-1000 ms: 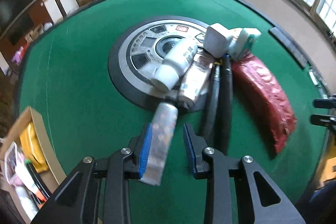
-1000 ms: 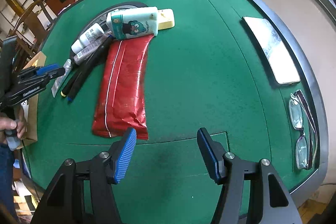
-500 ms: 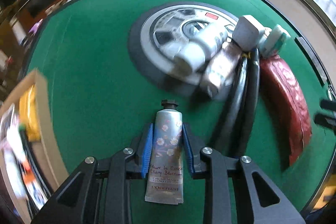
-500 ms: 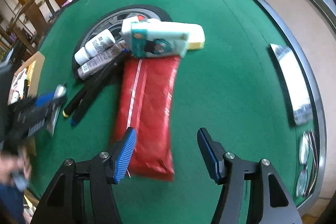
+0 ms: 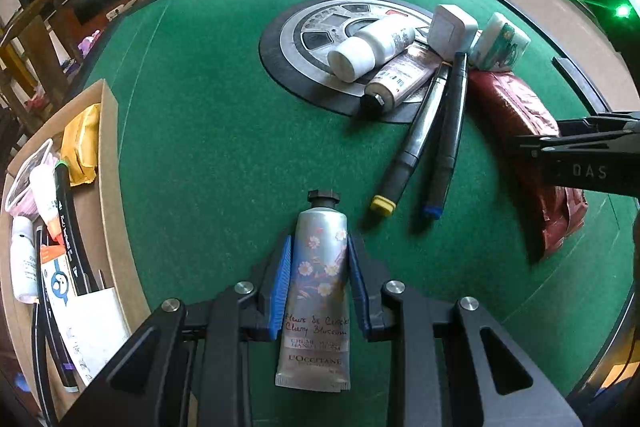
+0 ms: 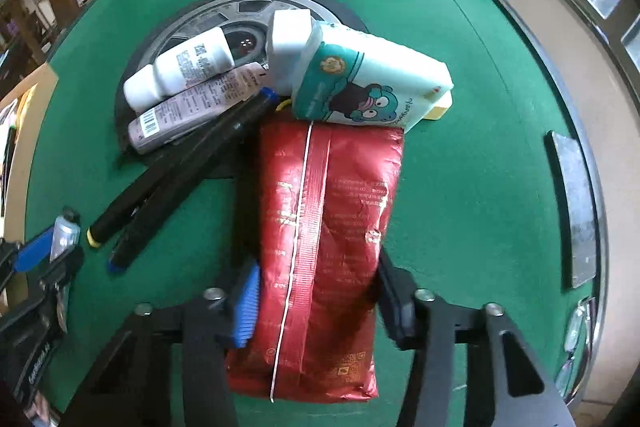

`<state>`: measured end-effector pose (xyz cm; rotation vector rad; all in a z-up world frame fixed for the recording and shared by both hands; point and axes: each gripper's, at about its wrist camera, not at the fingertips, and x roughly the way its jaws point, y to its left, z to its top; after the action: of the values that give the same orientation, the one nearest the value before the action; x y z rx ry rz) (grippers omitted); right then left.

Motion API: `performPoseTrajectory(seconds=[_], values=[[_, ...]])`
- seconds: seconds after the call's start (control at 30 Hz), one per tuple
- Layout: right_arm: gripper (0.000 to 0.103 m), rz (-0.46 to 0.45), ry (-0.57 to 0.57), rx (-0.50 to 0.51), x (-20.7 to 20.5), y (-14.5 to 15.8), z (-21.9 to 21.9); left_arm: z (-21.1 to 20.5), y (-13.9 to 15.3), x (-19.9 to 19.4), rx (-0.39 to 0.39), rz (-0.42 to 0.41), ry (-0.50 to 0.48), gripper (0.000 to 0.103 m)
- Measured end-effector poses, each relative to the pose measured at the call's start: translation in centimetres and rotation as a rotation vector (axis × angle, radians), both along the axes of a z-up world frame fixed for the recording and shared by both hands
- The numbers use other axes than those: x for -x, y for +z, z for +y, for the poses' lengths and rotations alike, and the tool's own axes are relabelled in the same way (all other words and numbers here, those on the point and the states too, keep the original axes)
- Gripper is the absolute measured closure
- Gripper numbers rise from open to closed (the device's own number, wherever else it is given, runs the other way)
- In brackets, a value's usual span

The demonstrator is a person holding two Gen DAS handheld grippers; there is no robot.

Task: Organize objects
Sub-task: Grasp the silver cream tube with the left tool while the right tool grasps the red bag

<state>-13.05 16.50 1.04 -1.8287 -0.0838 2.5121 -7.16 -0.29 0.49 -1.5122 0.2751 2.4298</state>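
Hand cream tube [image 5: 318, 287] sits pinched between the blue pads of the left gripper [image 5: 319, 285] at the lower middle of the left wrist view, black cap pointing up the frame, crimped end toward the camera, the pads pressed on both its sides; the right wrist view shows the same tube and gripper small at the left edge; to the right of the tube lie two black markers [image 5: 430, 135] side by side, one with a yellow tip and one with a blue tip, slanting up toward a round grey panel [image 5: 316, 31] set in the green table [image 5: 208, 131]; on that panel rest a white bottle [image 5: 370, 47] and a pinkish tube [image 5: 400, 79], touching each other, with a white block [image 5: 452, 29] and a pale tissue pack [image 5: 500, 41] just beyond; a cardboard box [image 5: 110, 163] holding assorted items fills the left edge. Red foil packet [image 6: 320, 235] lies lengthwise in the lower middle of the right wrist view, its far end under the tissue pack; the right gripper [image 6: 316, 301] straddles its near half, jaws closing, the blue left pad at the packet's edge, the right pad hidden behind the foil, so contact cannot be told; a flat dark slab [image 6: 574, 211] lies at the right rim.
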Motion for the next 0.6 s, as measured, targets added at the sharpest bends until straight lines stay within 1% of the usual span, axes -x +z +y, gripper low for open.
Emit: performPoseTrajectory(seconds=[0.1,0.17,0.23,0.37,0.53,0.6], values=[[0.055,-0.001,-0.014,0.049,-1.8,0.1,1.0,0.0,0.1,-0.4,0.004,0.019,0.012,0.076],[0.055,0.007,-0.017,0.099,-3.7,0.1,1.6,-0.2,0.3,-1.0,-0.003,0.024,0.016,0.077],[0.055,0.013,-0.010,0.112,-5.6,0.0,1.8,-0.2,0.4,-1.6,-0.019,0.024,0.022,0.077],[0.055,0.031,-0.003,0.146,-8.3,0.1,2.1,0.2,0.9,-3.3,-0.036,0.056,0.019,0.077],[0.055,0.048,0.000,0.149,-9.4,0.5,2.0,1.2,2.0,-4.7,-0.024,0.123,0.000,0.077],[0.055,0.054,0.004,0.152,-9.3,0.8,1.8,1.6,2.6,-5.1,-0.005,0.154,-0.017,0.077]])
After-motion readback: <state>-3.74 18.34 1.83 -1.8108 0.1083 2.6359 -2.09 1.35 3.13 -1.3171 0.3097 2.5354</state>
